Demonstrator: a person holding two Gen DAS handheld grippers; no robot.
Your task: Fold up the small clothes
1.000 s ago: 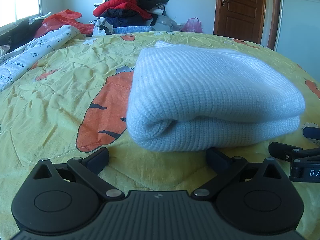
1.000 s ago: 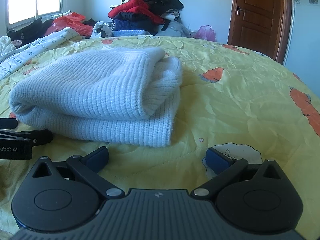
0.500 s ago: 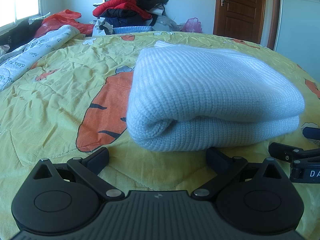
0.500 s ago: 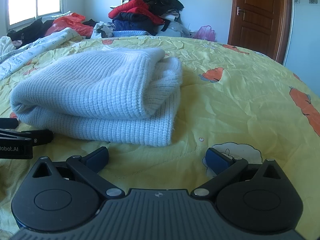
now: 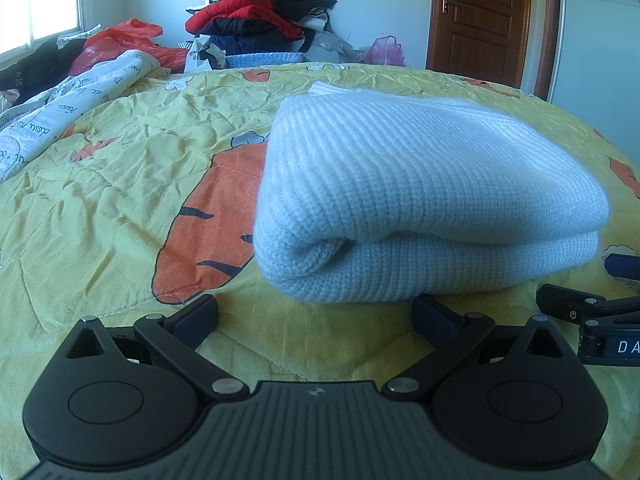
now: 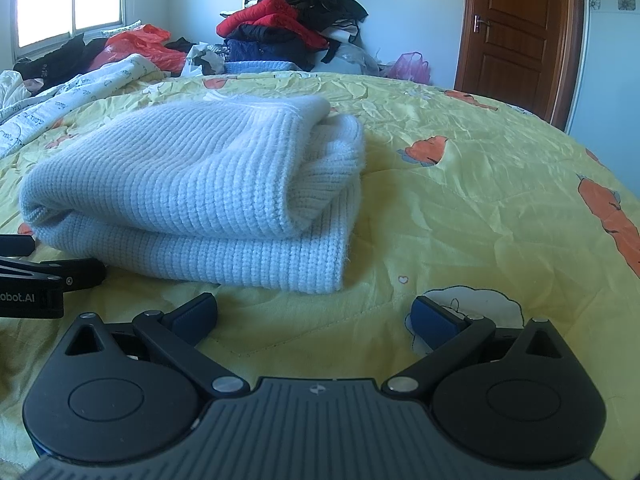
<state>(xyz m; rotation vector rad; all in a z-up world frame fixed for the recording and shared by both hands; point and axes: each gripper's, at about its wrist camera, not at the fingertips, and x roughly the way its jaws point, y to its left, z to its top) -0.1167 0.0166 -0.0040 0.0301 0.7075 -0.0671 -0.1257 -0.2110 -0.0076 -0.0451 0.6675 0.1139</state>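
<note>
Sweater [image 5: 420, 184] folded; right view alone shows its layered, perhaps ribbed, edges; both tongs [image 5: 316, 314] [image 6: 316, 314] wide, empty.

- Yellow carrot-print quilt [image 5: 120, 184] fills the middle.
- Heaped clothes [image 6: 288, 28] top centre.
- Brown door [image 6: 516, 28] upper right.
- Window [image 6: 68, 0] upper left.

Left gripper [image 5: 316, 314] jaws spread, right gripper [image 6: 316, 314] likewise
</note>
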